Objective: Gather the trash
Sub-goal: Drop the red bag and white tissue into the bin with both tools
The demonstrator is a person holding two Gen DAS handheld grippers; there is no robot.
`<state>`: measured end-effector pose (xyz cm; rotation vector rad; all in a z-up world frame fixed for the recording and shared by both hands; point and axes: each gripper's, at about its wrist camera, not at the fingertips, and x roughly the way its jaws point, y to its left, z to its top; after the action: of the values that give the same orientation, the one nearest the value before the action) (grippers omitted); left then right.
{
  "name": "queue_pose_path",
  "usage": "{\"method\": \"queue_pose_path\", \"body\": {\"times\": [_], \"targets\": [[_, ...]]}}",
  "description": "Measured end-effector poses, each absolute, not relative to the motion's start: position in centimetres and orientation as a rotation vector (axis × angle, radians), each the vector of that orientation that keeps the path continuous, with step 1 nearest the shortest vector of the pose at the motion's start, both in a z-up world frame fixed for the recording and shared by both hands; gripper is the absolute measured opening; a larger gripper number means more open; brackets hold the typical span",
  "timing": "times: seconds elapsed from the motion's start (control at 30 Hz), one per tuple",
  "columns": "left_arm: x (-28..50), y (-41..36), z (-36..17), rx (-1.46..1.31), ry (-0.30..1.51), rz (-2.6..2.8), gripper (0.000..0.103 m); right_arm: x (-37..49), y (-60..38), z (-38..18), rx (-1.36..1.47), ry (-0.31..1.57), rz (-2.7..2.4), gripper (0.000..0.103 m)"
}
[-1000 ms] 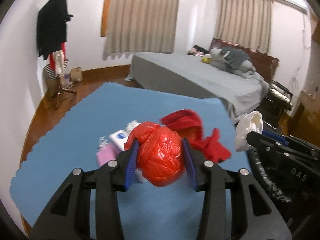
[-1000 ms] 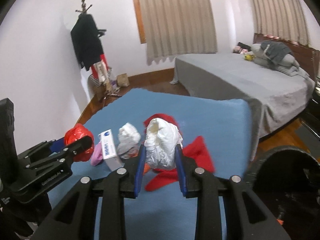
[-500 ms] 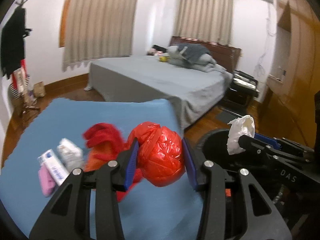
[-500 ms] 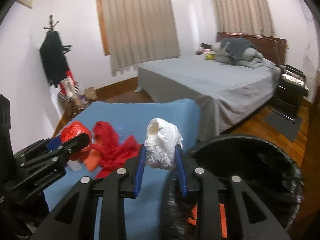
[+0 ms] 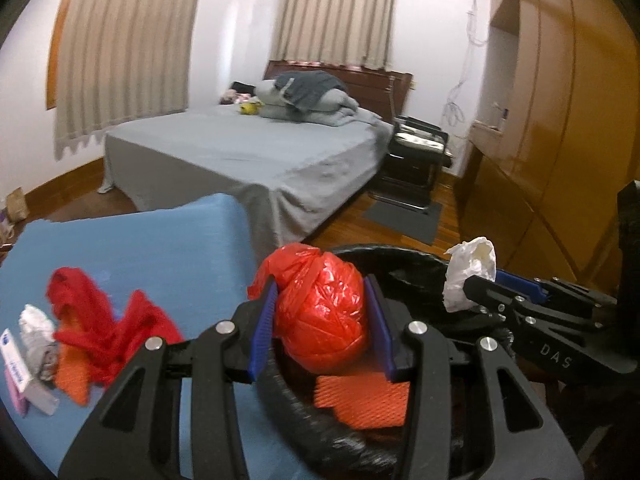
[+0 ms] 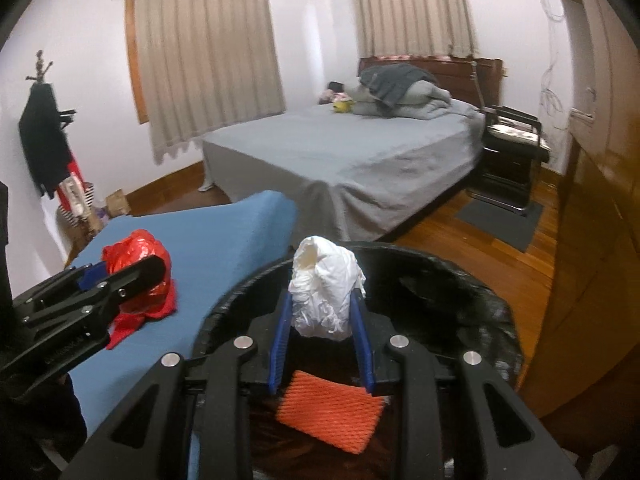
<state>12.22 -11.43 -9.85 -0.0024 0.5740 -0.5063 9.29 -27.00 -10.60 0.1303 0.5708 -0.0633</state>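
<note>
The left gripper (image 5: 320, 316) squeezes a red plastic bag (image 5: 322, 312) by its fat middle, over the bin's (image 5: 304, 412) near rim at 6 o'clock. The right gripper (image 6: 322, 324) pinches a white paper wad (image 6: 325, 292) over the bin's middle. Both look light, soft and crinkly, so they should drop easily when the fingers (image 5: 262, 330) let go.

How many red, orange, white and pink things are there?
Red: 2, bag, cloth
Orange: 2, net, mesh
White: 3, wad, wrapper, box
Pink: 1, packet
Total: 8
</note>
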Motion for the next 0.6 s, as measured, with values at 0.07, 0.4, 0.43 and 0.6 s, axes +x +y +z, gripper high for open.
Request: {"method": "queue_pose_path", "body": {"times": [0.07, 0.4, 0.43, 0.6], "targets": [[12.6, -12.6, -10.1, -0.002, 0.582, -0.527, 0.041, 9.0, -27.8, -10.7, 0.134, 0.570, -0.082, 0.034], [13.7, -15.9, -11.3, -0.027, 0.617, -0.610, 0.057, 8.0, -30.5, -10.7, 0.155, 0.562, -0.156, 0.041], [13.8, -15.8, -11.3, -0.029, 0.615, -0.611, 0.067, 7.9, -30.7, -10.7, 0.156, 0.560, -0.160, 0.045], [13.7, -15.3, -11.2, -0.040, 0.603, -0.592, 0.078, 7.8, -30.5, -10.3, 0.151, 0.542, -0.174, 0.068]]}}
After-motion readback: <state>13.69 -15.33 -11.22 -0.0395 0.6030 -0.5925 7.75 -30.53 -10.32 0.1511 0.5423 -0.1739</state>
